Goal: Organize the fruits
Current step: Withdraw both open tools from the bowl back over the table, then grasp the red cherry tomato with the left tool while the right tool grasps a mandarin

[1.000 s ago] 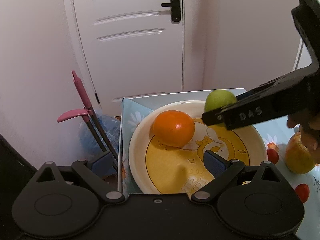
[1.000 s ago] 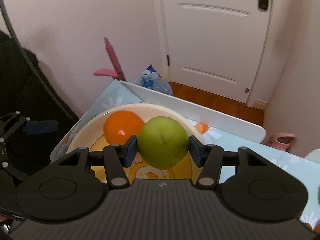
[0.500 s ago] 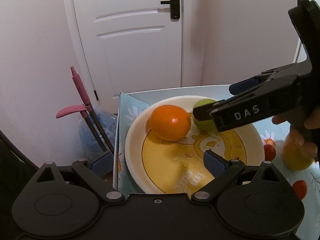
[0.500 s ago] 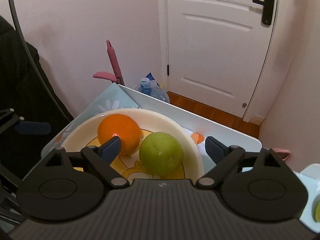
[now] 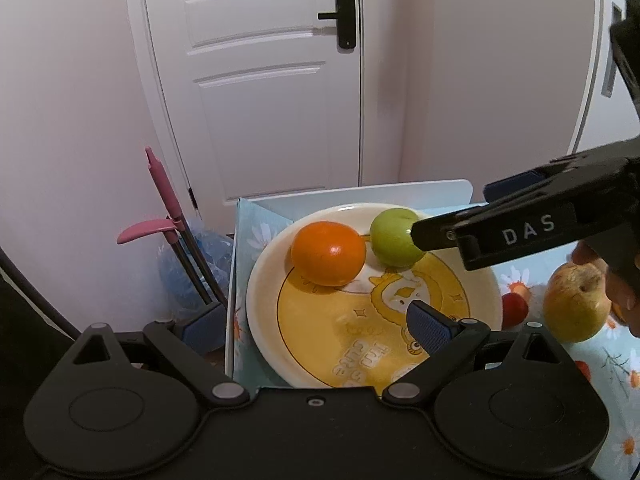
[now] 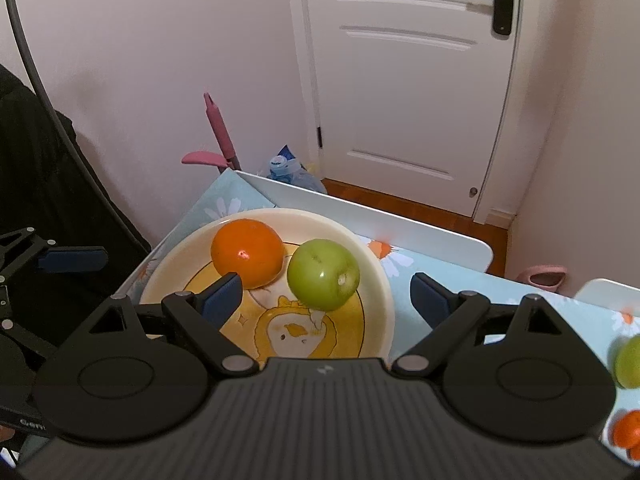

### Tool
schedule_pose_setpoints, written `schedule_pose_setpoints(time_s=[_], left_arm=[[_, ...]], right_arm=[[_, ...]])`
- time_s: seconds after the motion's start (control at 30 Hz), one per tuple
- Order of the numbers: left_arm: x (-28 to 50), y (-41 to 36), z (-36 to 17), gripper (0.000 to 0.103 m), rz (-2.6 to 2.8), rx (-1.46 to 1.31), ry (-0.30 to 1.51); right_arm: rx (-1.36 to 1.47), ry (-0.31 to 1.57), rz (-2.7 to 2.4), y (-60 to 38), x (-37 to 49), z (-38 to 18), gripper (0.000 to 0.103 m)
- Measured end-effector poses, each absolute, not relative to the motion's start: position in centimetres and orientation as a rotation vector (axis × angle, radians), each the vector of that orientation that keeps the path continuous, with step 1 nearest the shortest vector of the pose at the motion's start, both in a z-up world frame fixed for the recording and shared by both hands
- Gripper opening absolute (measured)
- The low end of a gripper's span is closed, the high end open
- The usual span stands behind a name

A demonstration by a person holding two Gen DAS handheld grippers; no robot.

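A cream plate (image 5: 264, 320) (image 6: 380, 320) with a yellow duck print holds an orange (image 5: 328, 253) (image 6: 247, 252) and a green apple (image 5: 394, 237) (image 6: 323, 274), side by side at its far part. My right gripper (image 6: 326, 298) is open and empty, raised just behind the green apple; it shows from the side in the left wrist view (image 5: 520, 232). My left gripper (image 5: 312, 326) is open and empty over the plate's near left edge. A yellow-red apple (image 5: 576, 304) lies on the cloth right of the plate.
The table has a blue floral cloth (image 6: 560, 320) and a white edge (image 6: 360, 212). Another green fruit (image 6: 630, 362) and an orange fruit (image 6: 626, 434) lie at the far right. Pink-handled cleaning tools (image 5: 168, 216) and a water jug (image 6: 292, 172) stand beyond the table by a white door.
My right gripper opened and let go of the green apple, which now rests on the plate beside the orange. The gripper has pulled back a little.
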State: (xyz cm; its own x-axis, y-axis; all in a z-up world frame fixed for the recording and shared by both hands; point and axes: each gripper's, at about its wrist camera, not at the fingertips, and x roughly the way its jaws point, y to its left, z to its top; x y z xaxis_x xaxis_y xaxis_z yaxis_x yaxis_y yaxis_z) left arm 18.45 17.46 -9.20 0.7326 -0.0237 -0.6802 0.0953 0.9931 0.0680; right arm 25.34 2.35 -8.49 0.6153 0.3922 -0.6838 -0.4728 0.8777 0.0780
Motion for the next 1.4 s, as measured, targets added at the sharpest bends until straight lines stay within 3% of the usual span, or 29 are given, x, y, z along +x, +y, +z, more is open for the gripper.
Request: schedule_pose_setpoints(time_s=[0.67,1.1,1.4], left_arm=[[13.8,13.6,-3.8,0.099,-0.169,0.131,0.640],[8.5,6.1,-3.8,0.099,-0.120,0.088,0.622],[7.2,0.9,-6.9,0.098,-0.029,0.072,0.655]], right_arm=[[-0.020,0.694,0.277,-9.3,16.4,-2.0,0.103],[-0.076,0.708,0.307,-19.0,12.0,-3.1,0.103],[-0.080,0.744,0.395,-23.4,12.1,-6.0,0.103]])
